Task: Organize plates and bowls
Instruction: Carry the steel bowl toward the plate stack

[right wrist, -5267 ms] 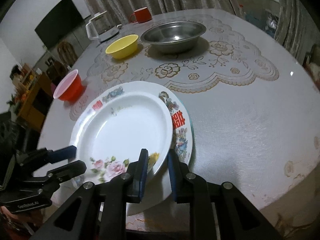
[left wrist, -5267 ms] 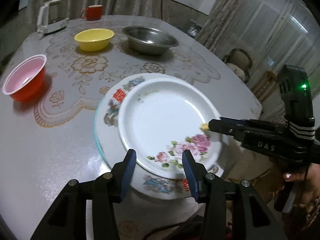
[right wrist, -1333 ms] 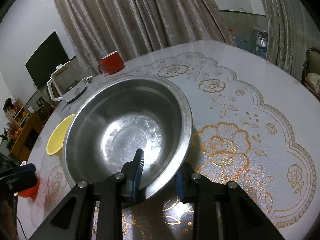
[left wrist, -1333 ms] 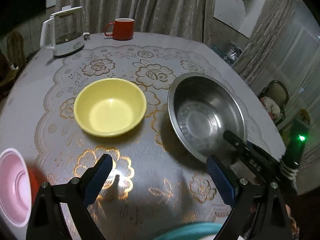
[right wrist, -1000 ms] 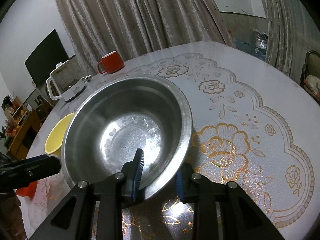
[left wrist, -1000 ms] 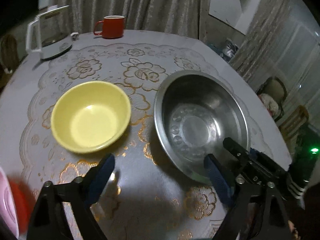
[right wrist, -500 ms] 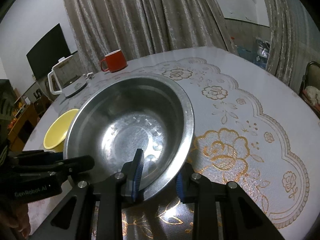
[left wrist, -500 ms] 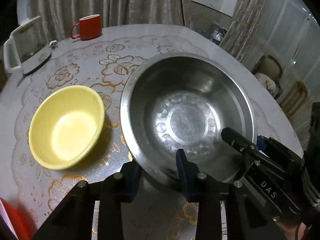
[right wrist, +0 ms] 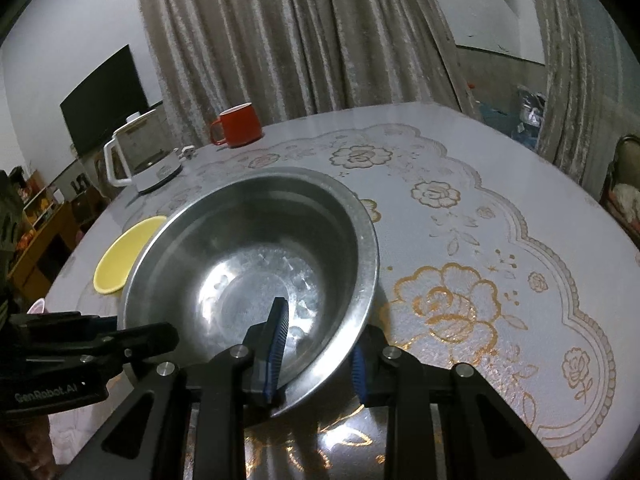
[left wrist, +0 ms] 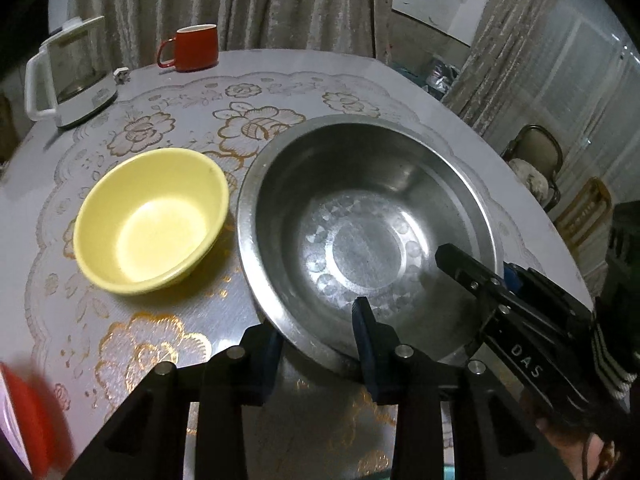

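A large steel bowl (left wrist: pixel 368 224) sits on the lace-covered table; it also shows in the right wrist view (right wrist: pixel 256 256). My left gripper (left wrist: pixel 320 332) is shut on its near rim, one finger inside and one outside. My right gripper (right wrist: pixel 318 344) is shut on the rim at the bowl's right side and shows in the left wrist view (left wrist: pixel 472 276). The bowl looks tilted, its right edge raised. A yellow bowl (left wrist: pixel 150 216) stands just left of the steel bowl, apart from it. A red bowl (left wrist: pixel 24 416) with a pink inside is blurred at the lower left.
A red mug (left wrist: pixel 192 48) and a white kettle (left wrist: pixel 68 76) stand at the table's far side. Curtains hang behind. Chairs (left wrist: pixel 536 160) stand off the table's right edge. A teal plate rim (left wrist: pixel 452 474) peeks in at the bottom.
My left gripper has moved right from between the bowls and closed on the steel bowl's near rim. The right gripper stays clamped on the rim, and the bowl has tilted up a little.
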Motion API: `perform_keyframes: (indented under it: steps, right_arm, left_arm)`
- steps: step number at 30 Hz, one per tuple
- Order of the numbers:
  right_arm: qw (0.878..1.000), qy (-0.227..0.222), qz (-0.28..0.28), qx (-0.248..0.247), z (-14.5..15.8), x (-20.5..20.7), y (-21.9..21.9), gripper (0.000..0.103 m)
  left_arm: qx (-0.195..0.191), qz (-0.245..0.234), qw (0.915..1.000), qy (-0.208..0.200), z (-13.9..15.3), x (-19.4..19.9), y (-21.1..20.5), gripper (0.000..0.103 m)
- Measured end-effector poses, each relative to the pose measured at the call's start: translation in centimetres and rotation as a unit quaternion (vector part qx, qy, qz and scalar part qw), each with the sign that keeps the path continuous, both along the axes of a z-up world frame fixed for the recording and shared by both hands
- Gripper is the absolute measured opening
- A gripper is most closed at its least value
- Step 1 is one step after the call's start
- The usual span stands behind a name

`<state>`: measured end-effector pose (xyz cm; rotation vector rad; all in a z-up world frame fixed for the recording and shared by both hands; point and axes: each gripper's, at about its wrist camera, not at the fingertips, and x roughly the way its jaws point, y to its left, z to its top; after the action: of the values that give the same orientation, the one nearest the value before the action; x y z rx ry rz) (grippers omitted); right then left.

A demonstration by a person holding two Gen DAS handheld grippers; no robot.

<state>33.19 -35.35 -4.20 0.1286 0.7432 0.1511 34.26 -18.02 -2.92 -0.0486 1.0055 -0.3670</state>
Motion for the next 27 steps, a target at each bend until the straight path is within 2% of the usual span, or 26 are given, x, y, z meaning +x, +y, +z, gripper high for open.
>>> perform_keyframes:
  steps: [6, 11, 27]
  right_arm:
    - [1.000, 0.007, 0.002, -0.003, -0.1, -1.2, -0.1, 0.027]
    - [1.000, 0.003, 0.003, -0.001, 1.2, -3.0, -0.4, 0.027]
    - [0.999, -0.021, 0.021, 0.014, 5.3, -9.8, 1.7, 0.027]
  left_arm:
    - [0.012, -0.024, 0.9996, -0.013, 0.7, -1.7, -0.4, 0.035]
    - [-0.011, -0.025, 0.9994, -0.021, 1.7, -3.2, 0.0, 0.035]
    - [-0.038, -0.011, 0.9964, -0.075, 5.2, -10.5, 3.5, 0.035]
